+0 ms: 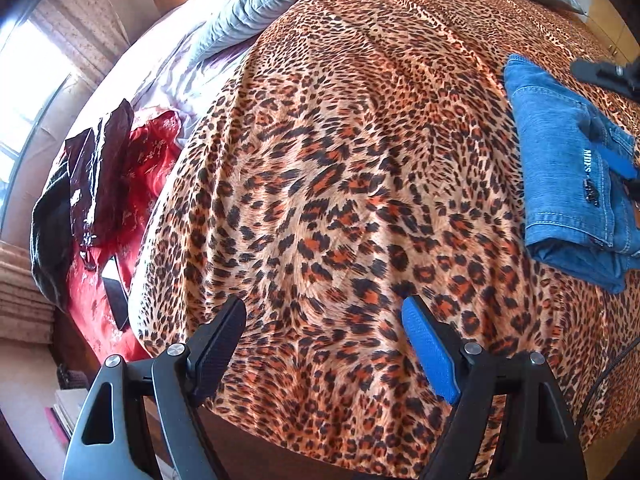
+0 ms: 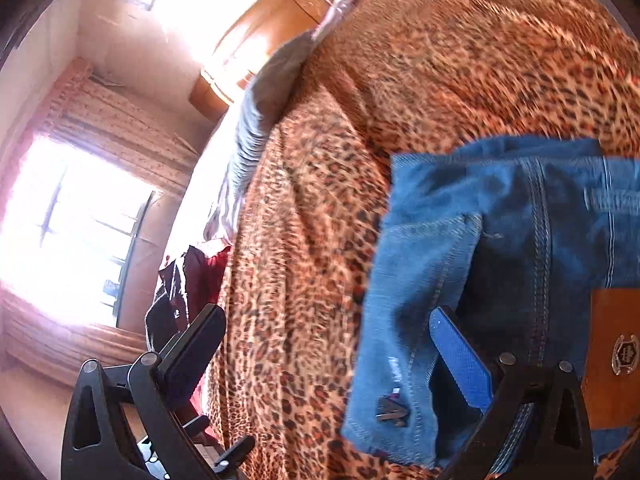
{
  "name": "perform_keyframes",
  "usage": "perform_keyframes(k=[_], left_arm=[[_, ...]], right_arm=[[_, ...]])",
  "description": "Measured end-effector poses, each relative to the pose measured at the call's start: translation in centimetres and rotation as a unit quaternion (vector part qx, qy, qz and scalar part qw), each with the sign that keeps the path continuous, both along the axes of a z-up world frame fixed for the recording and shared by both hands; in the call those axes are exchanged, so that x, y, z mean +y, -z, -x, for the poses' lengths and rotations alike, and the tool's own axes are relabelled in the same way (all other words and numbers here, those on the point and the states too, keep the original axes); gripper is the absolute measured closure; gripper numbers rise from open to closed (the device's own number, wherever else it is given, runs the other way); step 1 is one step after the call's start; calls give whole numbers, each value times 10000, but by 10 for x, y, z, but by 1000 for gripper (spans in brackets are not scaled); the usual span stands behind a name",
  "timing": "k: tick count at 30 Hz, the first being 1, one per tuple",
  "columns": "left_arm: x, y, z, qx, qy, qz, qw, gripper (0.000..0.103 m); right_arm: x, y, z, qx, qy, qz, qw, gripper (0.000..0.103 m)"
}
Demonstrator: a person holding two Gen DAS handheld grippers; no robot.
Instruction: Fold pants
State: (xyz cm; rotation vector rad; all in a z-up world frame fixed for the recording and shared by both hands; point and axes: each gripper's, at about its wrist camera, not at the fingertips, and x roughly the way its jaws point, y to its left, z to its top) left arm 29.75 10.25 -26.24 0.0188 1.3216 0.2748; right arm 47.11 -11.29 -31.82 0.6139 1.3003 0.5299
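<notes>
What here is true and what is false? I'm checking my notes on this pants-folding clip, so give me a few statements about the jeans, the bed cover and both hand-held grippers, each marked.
1. The jeans lie folded into a compact stack on the bed. True.
2. The bed cover is plain white. False: it is a leopard print in orange and black.
3. The left hand-held gripper is shut on the jeans. False: its jaws stand wide open over bare cover, apart from the jeans.
4. The right hand-held gripper is open, with its blue finger over the denim. True.
5. A brown leather patch shows on the jeans in the right wrist view. True.
6. Red fabric lies on top of the jeans. False: it lies at the bed's far left side.
</notes>
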Motion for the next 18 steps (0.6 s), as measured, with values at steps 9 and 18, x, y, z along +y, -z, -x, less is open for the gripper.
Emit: perform_keyframes(k=[9,18], left_arm=[[-10,9,-17,132,74,207,9997,23],[-27,-1,-16,92,286,147,9994,22]], right_arm=[[-81,11,1,457,1365,-1619,9763,0],[-51,90,14,1677,1466,-2843,9325,19]])
